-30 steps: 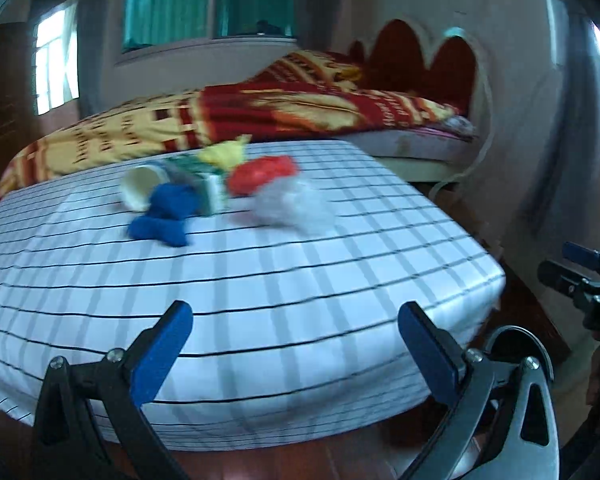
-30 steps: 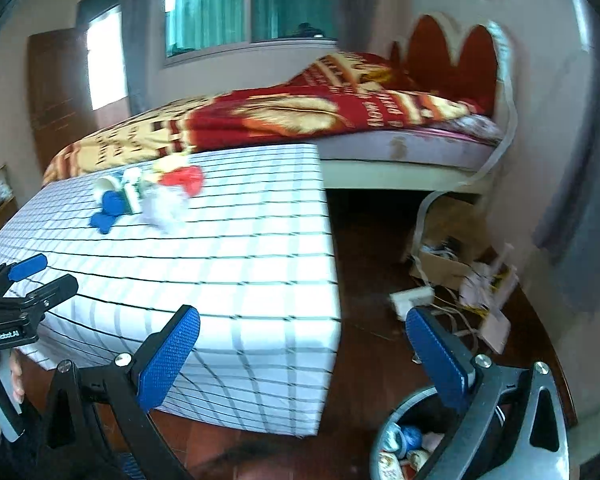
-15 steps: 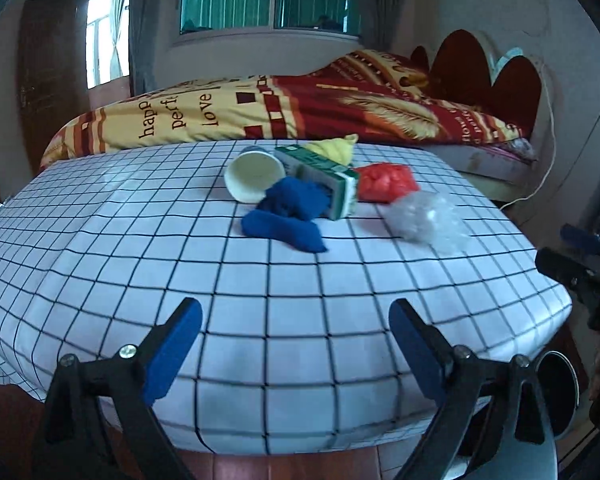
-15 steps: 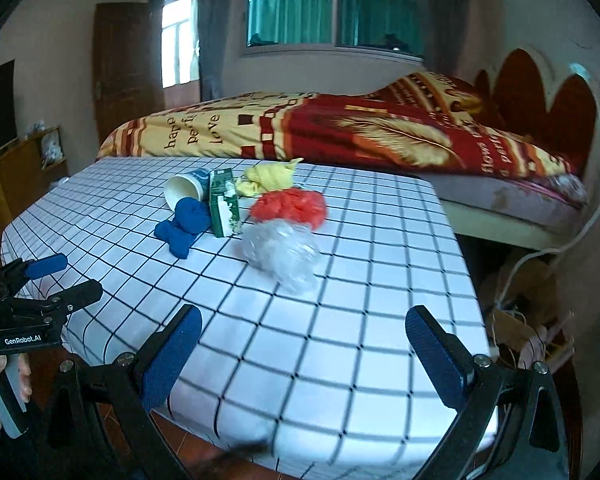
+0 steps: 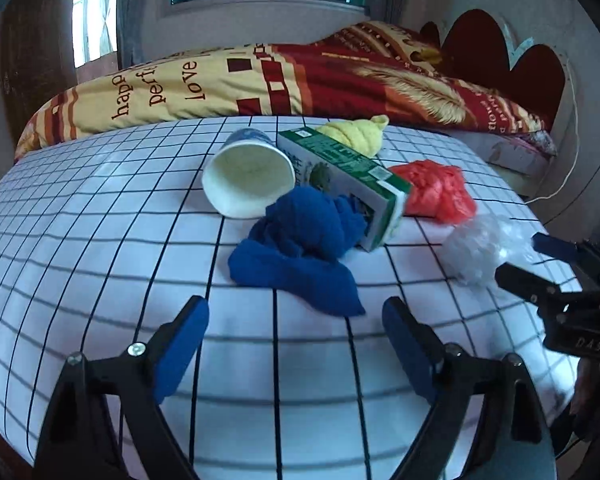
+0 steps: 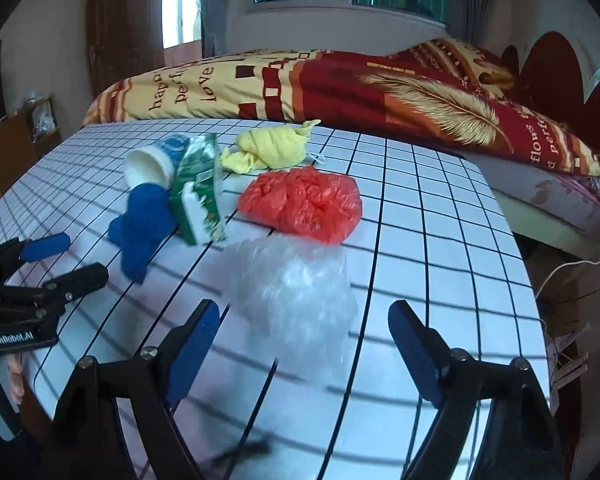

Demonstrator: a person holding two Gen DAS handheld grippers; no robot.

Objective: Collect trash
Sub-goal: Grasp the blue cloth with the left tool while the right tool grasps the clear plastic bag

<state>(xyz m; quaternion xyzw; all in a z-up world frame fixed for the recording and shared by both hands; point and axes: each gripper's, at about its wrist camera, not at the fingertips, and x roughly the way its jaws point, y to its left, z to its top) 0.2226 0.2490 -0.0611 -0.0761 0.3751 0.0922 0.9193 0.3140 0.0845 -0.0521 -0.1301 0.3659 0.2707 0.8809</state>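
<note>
Trash lies heaped on the checked tablecloth point(image 5: 100, 264): a paper cup point(image 5: 248, 182) tipped on its side, a green carton point(image 5: 348, 172) touching it, a blue cloth point(image 5: 300, 248) nearest, a yellow cloth point(image 5: 356, 134) at the far side, a red plastic bag point(image 6: 304, 202) to the right, and a crumpled clear plastic bag point(image 6: 296, 296) nearer than the red one. The step in hand looks like the approach before any pickup. The left gripper point(image 5: 296, 344) points at the blue cloth, jaws apart but closing, nothing between them. The right gripper point(image 6: 304, 344) has the clear bag's near edge just between its tips; its jaws are also closing and not yet pressing. Next, each probably needs to push forward over its soft target and pinch low enough to gather the material. Compared with a second ago, both views have swung from the table's near edge and the floor to sit close over the pile, and the jaws stand narrower.
</note>
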